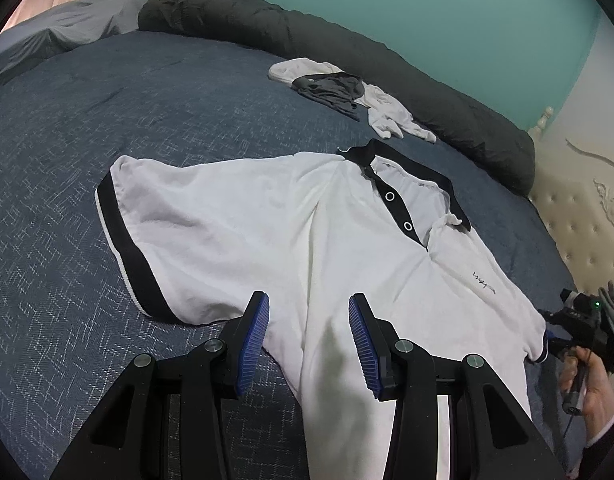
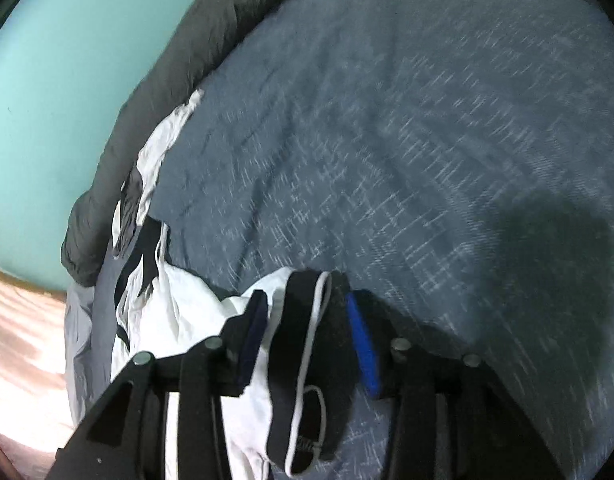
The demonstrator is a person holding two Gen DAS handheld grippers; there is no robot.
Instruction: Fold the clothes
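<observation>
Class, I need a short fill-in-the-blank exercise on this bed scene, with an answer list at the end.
1. The polo shirt is mainly ____ with black trim.
2. Its black placket shows ____ buttons.
3. The shirt lies spread on a ____ bedspread.
4. The right claw has the shirt's black-banded ____ between its fingers.

Missing words: white; two; blue; sleeve

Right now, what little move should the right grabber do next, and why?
Probably close the right gripper on the sleeve cuff. The black band with its white edge lies between the blue pads, which do not seem to pinch it yet. The white shirt lies spread on the bed, so that sleeve looks ready to fold inward.
</observation>
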